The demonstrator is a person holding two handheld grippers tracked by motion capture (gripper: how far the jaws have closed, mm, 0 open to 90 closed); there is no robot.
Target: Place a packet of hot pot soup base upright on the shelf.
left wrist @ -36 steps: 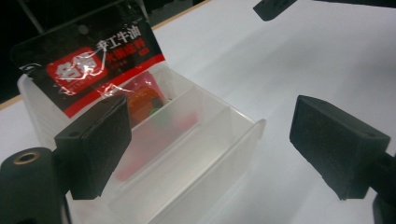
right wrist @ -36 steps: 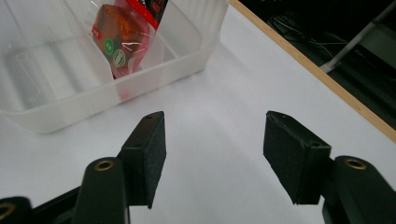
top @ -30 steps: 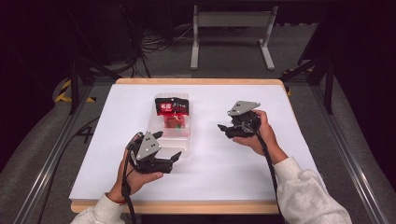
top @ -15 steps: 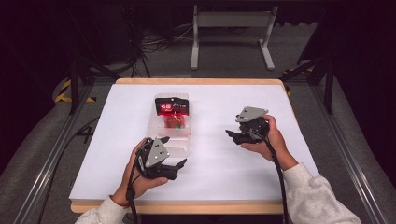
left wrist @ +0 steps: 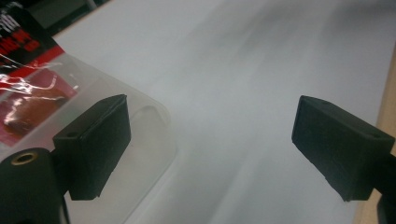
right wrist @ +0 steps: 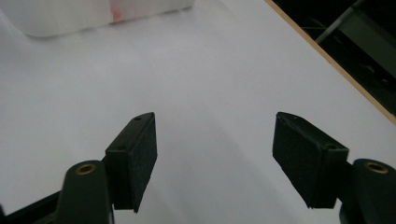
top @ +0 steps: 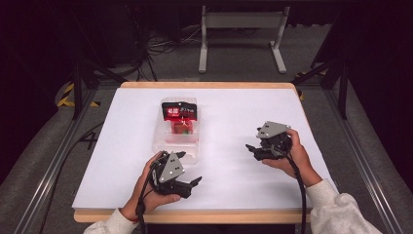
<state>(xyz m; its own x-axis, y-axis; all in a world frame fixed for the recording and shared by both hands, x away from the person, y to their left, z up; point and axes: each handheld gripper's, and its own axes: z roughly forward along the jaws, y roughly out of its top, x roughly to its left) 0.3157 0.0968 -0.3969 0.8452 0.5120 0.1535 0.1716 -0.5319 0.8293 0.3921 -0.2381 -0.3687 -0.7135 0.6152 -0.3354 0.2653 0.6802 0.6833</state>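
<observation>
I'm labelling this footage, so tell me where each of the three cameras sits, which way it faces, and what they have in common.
High view: fixed above the person's side, facing forward and down on the white table; both forearms, the left gripper and right gripper show.
Left gripper view: rides the left gripper, looking along its open jaws past the clear container.
Right gripper view: rides the right gripper, looking along its open jaws across the bare tabletop.
Shared: the container with the red-and-black packet appears in the high and left gripper views.

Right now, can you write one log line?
left gripper: open, empty | right gripper: open, empty | clear box: on table, red packet inside
</observation>
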